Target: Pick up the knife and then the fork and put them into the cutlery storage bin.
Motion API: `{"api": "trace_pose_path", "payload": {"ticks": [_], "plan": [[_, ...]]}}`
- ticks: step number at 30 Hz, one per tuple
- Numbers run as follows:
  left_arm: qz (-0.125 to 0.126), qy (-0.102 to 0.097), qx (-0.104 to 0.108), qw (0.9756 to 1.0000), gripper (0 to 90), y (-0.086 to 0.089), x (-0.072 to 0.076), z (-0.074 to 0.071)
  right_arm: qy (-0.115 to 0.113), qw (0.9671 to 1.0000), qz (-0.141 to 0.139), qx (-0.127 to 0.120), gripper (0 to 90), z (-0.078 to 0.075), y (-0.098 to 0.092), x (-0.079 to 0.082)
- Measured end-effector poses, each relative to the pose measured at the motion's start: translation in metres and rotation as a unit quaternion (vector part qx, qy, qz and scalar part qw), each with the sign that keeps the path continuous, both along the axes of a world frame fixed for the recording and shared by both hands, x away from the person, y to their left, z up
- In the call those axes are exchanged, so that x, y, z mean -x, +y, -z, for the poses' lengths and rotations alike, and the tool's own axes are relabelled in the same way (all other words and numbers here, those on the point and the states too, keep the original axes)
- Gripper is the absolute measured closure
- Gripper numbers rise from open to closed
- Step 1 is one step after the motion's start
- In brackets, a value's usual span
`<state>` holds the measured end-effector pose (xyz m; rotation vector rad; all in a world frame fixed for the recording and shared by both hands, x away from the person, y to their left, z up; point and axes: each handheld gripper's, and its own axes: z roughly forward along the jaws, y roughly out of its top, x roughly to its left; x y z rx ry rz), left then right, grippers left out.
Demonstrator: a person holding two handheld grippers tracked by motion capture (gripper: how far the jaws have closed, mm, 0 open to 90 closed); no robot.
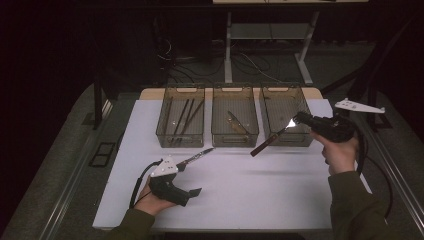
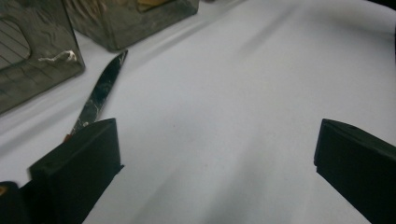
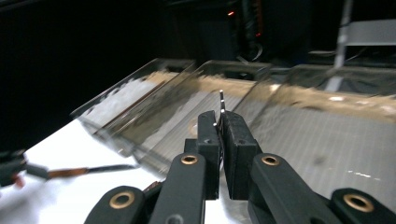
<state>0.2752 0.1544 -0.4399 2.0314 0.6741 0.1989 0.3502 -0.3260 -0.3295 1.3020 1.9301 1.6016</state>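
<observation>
Surface: white table, three clear bins along its far edge.
Left bin: we count several long thin sticks lying lengthwise.
Middle bin: one piece of cutlery, lying at a slant.
Right bin: looks bare to us.
Right claw: pressed together on the metal end of a wooden-handled piece of cutlery, held above the table at the near wall of the right bin; handle slants down and left.
Left claw: spread wide, nothing between the jaws, low over the near left of the table.
Knife: flat on the table just beside the left claw, to its far side; blade points far-right toward the middle bin.
Nearer hand: the left, by our judgement.
Coming move, as we judge: the held piece goes into a bin.
</observation>
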Motion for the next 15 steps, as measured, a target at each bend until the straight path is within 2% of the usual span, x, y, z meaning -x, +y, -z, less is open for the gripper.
{"api": "trace_pose_path", "payload": {"ticks": [6,13,15], "plan": [[-0.001,-0.001,-0.005,1.0,0.0,0.0,0.0,0.0,-0.002,0.9995,0.033,-0.002,86.1,-0.015,-0.023,-0.018],[-0.003,-0.003,-0.008,1.0,0.0,-0.003,0.0,0.002,0.006,0.9969,0.072,0.032,86.0,-0.027,-0.037,-0.04],[-0.003,-0.003,-0.007,1.0,0.0,-0.003,0.0,0.002,0.009,0.9961,0.083,0.03,86.1,-0.028,-0.041,-0.046]]}}
